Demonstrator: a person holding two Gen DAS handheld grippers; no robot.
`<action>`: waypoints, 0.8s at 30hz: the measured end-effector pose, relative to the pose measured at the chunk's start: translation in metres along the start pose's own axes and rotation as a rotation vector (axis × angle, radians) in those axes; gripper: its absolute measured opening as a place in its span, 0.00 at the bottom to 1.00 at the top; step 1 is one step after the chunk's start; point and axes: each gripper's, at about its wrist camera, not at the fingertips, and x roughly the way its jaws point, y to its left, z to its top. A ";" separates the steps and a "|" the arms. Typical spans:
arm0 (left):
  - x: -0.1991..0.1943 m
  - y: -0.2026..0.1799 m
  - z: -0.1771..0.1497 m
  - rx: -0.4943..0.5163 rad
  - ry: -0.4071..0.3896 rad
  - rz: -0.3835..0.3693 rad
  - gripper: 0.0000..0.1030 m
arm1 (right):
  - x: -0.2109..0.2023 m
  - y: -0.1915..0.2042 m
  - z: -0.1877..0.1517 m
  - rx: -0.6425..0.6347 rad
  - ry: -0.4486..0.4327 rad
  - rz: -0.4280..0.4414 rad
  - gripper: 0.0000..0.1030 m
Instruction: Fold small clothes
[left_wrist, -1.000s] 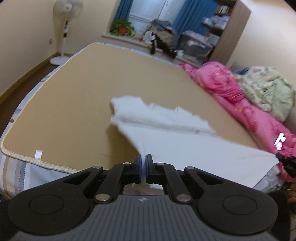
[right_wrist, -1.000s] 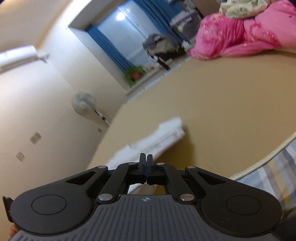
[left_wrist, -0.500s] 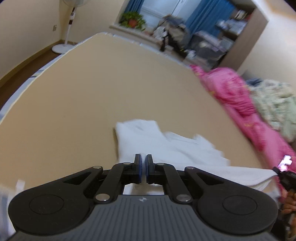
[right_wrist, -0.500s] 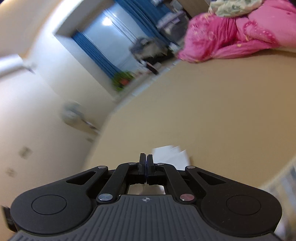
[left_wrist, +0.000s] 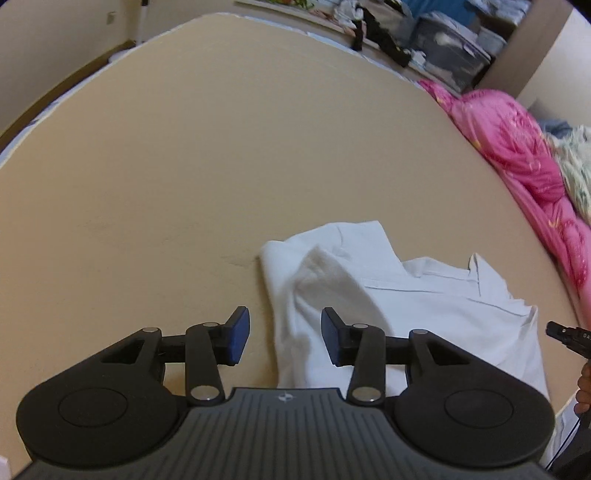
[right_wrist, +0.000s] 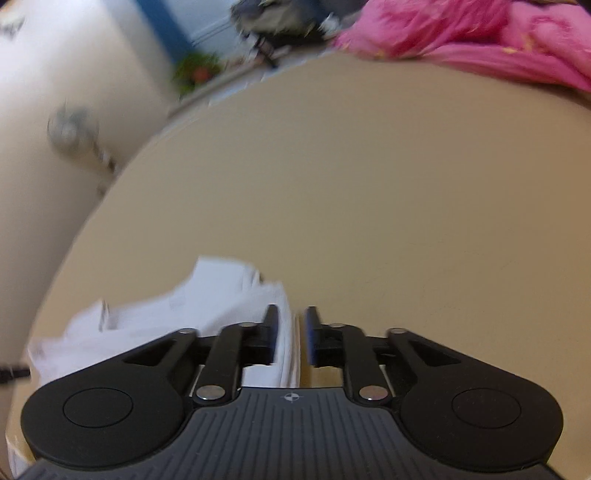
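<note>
A white garment (left_wrist: 424, 306) lies folded over on itself on the tan mattress (left_wrist: 184, 147). My left gripper (left_wrist: 285, 338) hangs low over the garment's left edge; its jaws are opening, and the cloth's edge lies between the blue pads (left_wrist: 240, 334) without being pressed. In the right wrist view, which is blurred, the same garment (right_wrist: 184, 310) lies at the lower left. The right gripper (right_wrist: 291, 334) has its jaws opening with a narrow gap, and the cloth's right edge lies loose in that gap. Its black tip (left_wrist: 565, 336) shows at the right edge of the left wrist view.
A pink quilt (left_wrist: 517, 147) and a floral blanket (left_wrist: 576, 162) are heaped along the bed's right side. Beyond the far edge are cluttered storage boxes (left_wrist: 443, 48), a wooden cupboard (left_wrist: 528, 48), a potted plant (right_wrist: 195, 70) and a standing fan (right_wrist: 70, 125). Bare mattress (right_wrist: 406, 184) stretches ahead.
Both grippers moved forward and down over the bed, carrying the garment's near edge onto its far part. Both were shut on cloth; now the jaws have parted and the cloth lies released.
</note>
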 end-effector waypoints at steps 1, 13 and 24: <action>0.005 -0.003 0.000 0.003 0.001 0.003 0.45 | 0.010 0.000 0.001 0.002 0.030 0.008 0.22; 0.028 -0.039 0.013 0.111 -0.145 0.067 0.04 | 0.025 0.042 0.000 -0.144 -0.097 0.030 0.04; 0.046 -0.016 0.026 -0.020 -0.210 0.163 0.04 | 0.065 0.053 0.023 -0.077 -0.255 -0.071 0.03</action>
